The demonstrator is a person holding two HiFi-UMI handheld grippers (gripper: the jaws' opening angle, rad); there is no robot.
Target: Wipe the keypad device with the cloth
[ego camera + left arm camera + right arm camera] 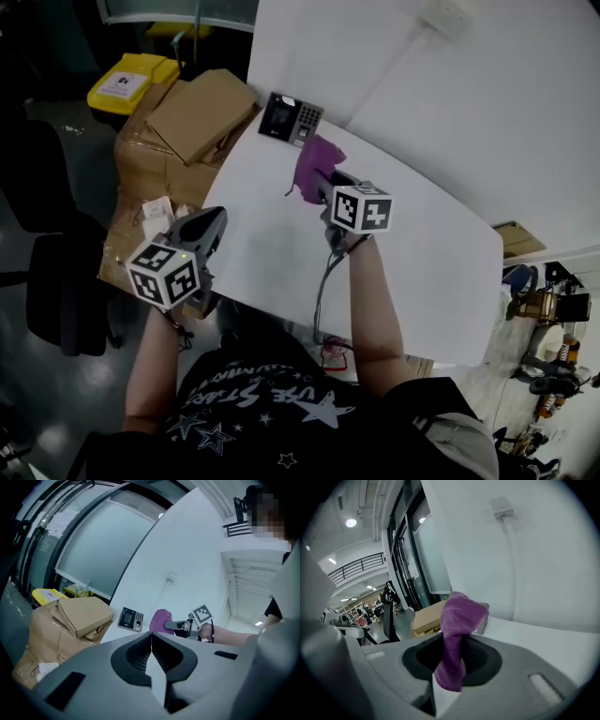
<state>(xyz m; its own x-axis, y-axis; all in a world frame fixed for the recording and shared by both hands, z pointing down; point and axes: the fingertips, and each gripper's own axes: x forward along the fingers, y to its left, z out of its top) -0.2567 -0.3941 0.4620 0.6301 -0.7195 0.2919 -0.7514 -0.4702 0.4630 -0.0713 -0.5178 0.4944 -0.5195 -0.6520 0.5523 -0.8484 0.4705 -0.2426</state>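
— What was clamped in the right claw [451,644]?
— The purple terry cloth [458,616]; the black-and-grey keypad device [290,118] was seen close ahead of it. The left claw [151,641] was pressed together, empty.

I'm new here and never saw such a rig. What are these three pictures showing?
No robot: a person holds a two-jaw tool in each hand. One picture is from a camera on the person's head, looking down; the other two ride on the tools, looking along their jaws. The right tool grips a purple cloth over the white table, near the keypad device. The left tool is shut and empty, by the table's edge. Cardboard boxes stand beside the table.
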